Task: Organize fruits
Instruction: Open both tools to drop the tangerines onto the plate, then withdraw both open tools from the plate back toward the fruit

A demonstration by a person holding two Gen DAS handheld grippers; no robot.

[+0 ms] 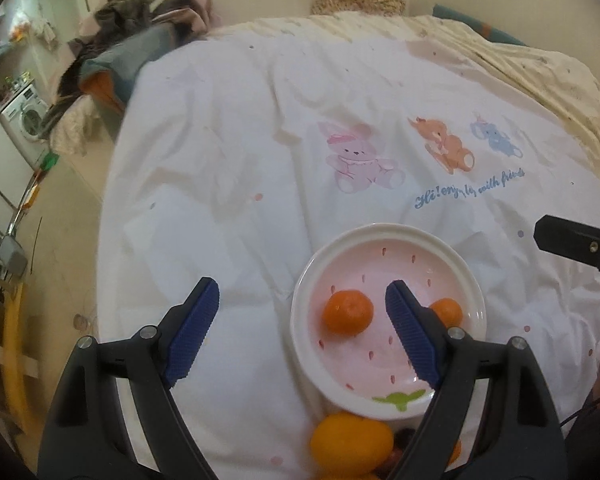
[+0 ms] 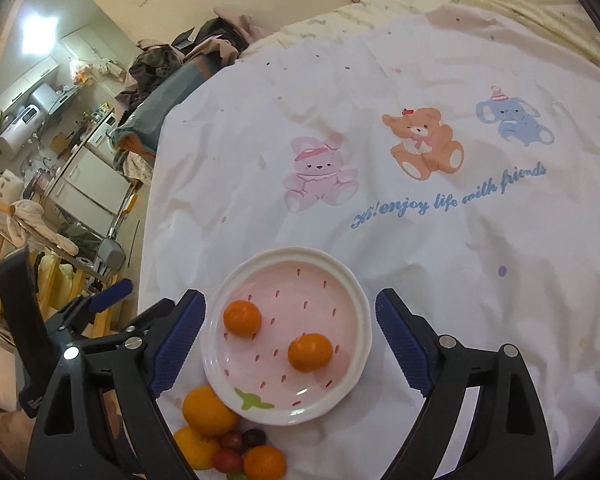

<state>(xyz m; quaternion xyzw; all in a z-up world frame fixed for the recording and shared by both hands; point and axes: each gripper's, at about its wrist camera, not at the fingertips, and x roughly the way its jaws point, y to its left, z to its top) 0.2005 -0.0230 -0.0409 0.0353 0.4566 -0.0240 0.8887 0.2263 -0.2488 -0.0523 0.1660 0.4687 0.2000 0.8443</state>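
Note:
A pink strawberry-print plate [image 1: 464, 264] [image 2: 356, 292] with a white rim lies on the white bed sheet. Two small tangerines are on it: one left [image 1: 348, 312] [image 2: 242, 317], one right [image 1: 446, 311] [image 2: 310, 352]. In front of the plate is a pile of fruit: larger oranges [image 1: 350, 442] [image 2: 208, 410], dark red grapes [image 2: 242, 440] and another tangerine [image 2: 264, 462]. My left gripper [image 1: 302, 320] is open and empty, low over the plate's left edge. My right gripper [image 2: 290, 332] is open and empty, with the plate between its fingers.
The sheet [image 2: 420, 208] has printed cartoon animals and blue text, with free room beyond the plate. The bed's left edge drops to the floor, with clothes [image 1: 140, 20] and kitchen appliances [image 1: 24, 116] beyond. The other gripper shows at the right in the left wrist view [image 1: 576, 244].

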